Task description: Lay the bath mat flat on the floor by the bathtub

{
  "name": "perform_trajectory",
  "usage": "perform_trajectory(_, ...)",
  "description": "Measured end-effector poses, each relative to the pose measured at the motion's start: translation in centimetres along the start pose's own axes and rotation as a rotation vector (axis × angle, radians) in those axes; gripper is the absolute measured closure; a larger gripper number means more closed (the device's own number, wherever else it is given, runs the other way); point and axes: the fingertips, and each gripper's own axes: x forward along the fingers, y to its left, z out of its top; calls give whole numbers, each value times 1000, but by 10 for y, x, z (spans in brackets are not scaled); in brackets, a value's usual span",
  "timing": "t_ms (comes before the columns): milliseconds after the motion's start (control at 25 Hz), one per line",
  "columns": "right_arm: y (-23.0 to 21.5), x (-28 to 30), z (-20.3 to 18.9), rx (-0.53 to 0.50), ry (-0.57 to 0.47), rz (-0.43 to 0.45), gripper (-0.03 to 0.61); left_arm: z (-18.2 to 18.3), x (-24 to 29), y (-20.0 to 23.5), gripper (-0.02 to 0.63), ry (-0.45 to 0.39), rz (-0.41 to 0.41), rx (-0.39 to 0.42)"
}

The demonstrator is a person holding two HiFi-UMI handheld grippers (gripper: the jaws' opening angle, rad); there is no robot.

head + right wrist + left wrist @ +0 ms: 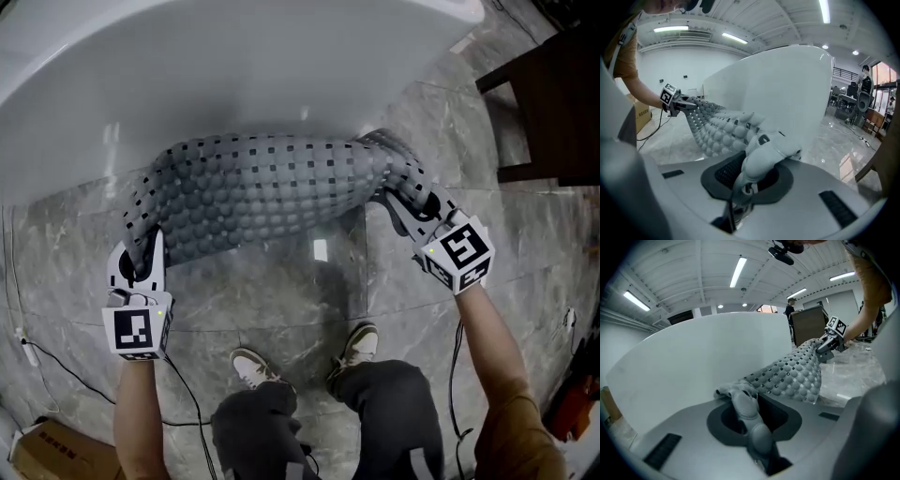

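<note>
Head view showed the grey bubble-textured rubber bath mat (262, 192) stretched between both claws beside the white bathtub (234, 66) — left claw (143, 255) pinching one end, right claw (392, 199) the other. It hung bunched, clear of the grey marble floor (281, 300); the laying step seemed in hand — next, lower it evenly, kept taut.

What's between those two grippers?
The grey bath mat, slung from the left gripper to the right gripper, each shut on one end. The head view shows it best.
</note>
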Motion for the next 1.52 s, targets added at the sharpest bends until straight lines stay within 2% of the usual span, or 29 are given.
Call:
perform_trajectory(160,9,-28,33,-89,-2,-66,525,5,-12,1,543,-78,-17,-37)
perform_trajectory(360,10,4,8,-79,-20,-52,525,-26,12,10,543,-102,-12,16)
perform_trajectory(520,14,-8,16,-98,-11,-84,525,-18,16,13,543,-148,-32,12)
perform_trajectory(800,12,4,4,-97,-47,-102,525,-30,24,12,543,-177,-31,28)
perform_trajectory(1120,9,8,0,-95,-31,-114,525,-37,30,11,543,-158,-45,6)
perform_trajectory(1320,6,20,-6,-102,-15,-115,525,-56,37,12,543,-127,-31,-21)
perform_trajectory(1520,5,32,-12,-109,12,-98,525,-67,45,6,543,-120,-33,-1)
